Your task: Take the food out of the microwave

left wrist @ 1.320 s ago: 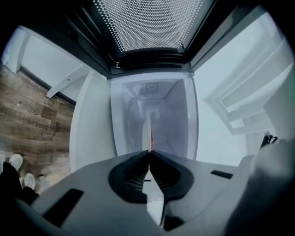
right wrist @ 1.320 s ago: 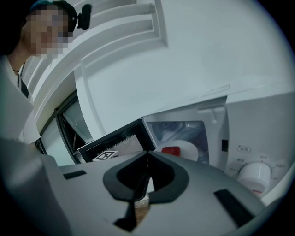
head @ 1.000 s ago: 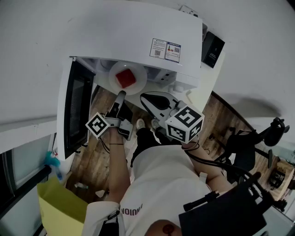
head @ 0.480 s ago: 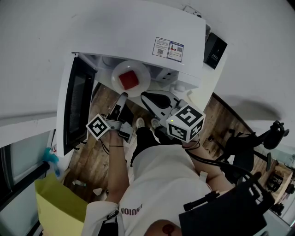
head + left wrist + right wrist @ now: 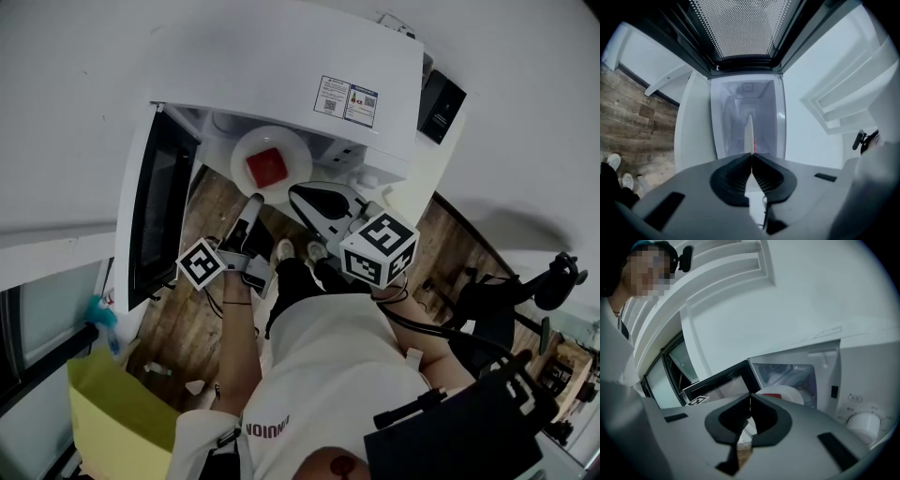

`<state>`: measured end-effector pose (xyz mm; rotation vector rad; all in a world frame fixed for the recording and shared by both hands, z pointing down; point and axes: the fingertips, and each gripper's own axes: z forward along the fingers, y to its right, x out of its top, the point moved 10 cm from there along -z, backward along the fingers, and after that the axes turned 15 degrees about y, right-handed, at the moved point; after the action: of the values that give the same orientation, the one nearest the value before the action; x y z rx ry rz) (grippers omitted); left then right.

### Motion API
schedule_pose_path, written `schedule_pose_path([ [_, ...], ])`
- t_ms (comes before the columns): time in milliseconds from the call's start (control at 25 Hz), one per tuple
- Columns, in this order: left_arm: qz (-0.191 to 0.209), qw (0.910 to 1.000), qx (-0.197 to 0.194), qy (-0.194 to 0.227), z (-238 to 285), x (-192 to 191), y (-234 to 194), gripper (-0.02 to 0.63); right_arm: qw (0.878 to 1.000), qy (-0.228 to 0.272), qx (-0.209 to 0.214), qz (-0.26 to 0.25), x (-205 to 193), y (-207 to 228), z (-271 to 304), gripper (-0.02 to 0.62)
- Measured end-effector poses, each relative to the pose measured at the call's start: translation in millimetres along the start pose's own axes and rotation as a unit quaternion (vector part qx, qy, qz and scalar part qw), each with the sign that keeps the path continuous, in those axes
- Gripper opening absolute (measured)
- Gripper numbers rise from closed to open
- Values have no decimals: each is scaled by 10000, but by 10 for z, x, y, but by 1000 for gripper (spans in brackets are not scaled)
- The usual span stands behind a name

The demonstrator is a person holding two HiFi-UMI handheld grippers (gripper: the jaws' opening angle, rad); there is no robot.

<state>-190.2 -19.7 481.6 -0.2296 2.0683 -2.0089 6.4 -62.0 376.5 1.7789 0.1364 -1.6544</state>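
A white plate (image 5: 246,150) with a red block of food (image 5: 267,167) hangs at the mouth of the open white microwave (image 5: 281,66). My left gripper (image 5: 255,200) is shut on the plate's near rim. In the left gripper view the plate (image 5: 748,133) shows edge-on, rising from the closed left gripper (image 5: 751,154), with the cavity (image 5: 745,105) behind it. My right gripper (image 5: 294,195) hovers just right of the plate, shut and holding nothing. In the right gripper view the plate (image 5: 785,392) lies beyond the closed right gripper (image 5: 750,396).
The microwave door (image 5: 157,211) swings open to the left, its mesh window (image 5: 740,26) above my left gripper. The control panel with a dial (image 5: 863,423) is at the cavity's right. A black box (image 5: 442,106) stands beside the microwave. Wooden floor (image 5: 187,319) lies below.
The plate and my left gripper have come slightly outward from the microwave mouth. The right gripper has stayed nearly in place.
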Motion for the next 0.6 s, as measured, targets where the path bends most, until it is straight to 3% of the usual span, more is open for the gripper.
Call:
schedule_pose_path([
  [600, -11, 9999, -132, 19, -177, -41, 61, 20, 10000, 50, 18, -30, 44, 44, -2, 21],
])
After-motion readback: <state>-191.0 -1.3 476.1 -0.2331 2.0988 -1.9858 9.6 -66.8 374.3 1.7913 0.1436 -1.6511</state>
